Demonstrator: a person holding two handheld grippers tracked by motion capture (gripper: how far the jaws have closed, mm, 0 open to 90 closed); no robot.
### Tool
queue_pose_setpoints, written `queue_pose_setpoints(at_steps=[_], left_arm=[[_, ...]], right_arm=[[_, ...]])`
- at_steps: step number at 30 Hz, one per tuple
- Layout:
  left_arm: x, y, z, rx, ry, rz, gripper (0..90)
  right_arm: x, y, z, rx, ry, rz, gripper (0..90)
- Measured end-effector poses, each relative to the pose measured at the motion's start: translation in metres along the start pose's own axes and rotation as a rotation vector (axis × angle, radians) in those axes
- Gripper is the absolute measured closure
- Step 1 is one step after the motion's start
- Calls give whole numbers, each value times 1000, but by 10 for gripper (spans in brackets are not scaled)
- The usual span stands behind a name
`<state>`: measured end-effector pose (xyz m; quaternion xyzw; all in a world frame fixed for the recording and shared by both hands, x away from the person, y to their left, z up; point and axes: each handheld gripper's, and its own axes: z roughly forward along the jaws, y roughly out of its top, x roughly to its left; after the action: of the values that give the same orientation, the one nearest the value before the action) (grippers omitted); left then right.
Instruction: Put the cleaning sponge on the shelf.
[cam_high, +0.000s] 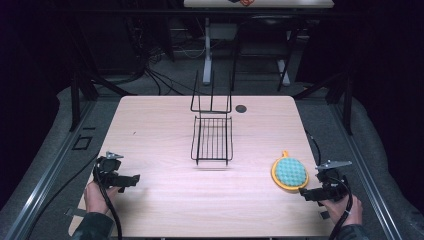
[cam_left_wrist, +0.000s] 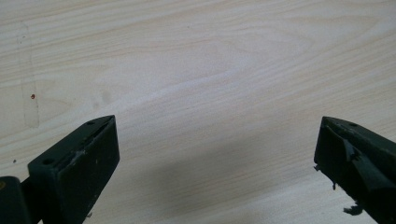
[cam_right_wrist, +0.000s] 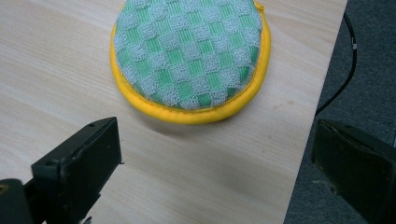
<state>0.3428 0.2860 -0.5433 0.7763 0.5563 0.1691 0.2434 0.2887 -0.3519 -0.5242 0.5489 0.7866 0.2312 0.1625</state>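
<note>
High view, nearest edge first: left claw (cam_high: 134, 179) in a hand (cam_high: 96, 196) at lower left of the frame, low over bare counter (cam_high: 165, 200), jaws spread wide with nothing between them. Left gripper view: both black jaws well apart over pale wood grain. At lower right of the high view, right claw (cam_high: 304, 195) held by the other hand (cam_high: 346, 210) near the counter's right edge, likewise released and empty. Just beyond it, round green-and-yellow scrubbing pad (cam_high: 289, 173) lying flat on the counter. Right gripper view: pad (cam_right_wrist: 191, 56) at upper centre, ahead of the jaws and apart from them, one jaw over wood, the other past the counter edge over grey floor (cam_right_wrist: 359, 70). Farther back, centre of the high view: black wire rack (cam_high: 212, 137). Beyond that, a small dark round spot (cam_high: 241, 108) near the far edge.
</note>
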Motion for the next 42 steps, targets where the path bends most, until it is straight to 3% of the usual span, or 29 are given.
queue_pose_setpoints(at_steps=[16, 28, 37, 42], left_arm=[[-4, 4, 1, 9, -2, 8, 1], [-10, 8, 5, 29, -3, 31, 1], [-9, 8, 6, 33, -5, 28, 1], [-9, 8, 7, 43, -8, 31, 2]], right_arm=[[-6, 19, 7, -32, 31, 1, 3], [-12, 41, 32, -25, 62, 9, 3], [-17, 51, 57, 5, 95, 48, 191], [-18, 48, 60, 9, 121, 74, 304]])
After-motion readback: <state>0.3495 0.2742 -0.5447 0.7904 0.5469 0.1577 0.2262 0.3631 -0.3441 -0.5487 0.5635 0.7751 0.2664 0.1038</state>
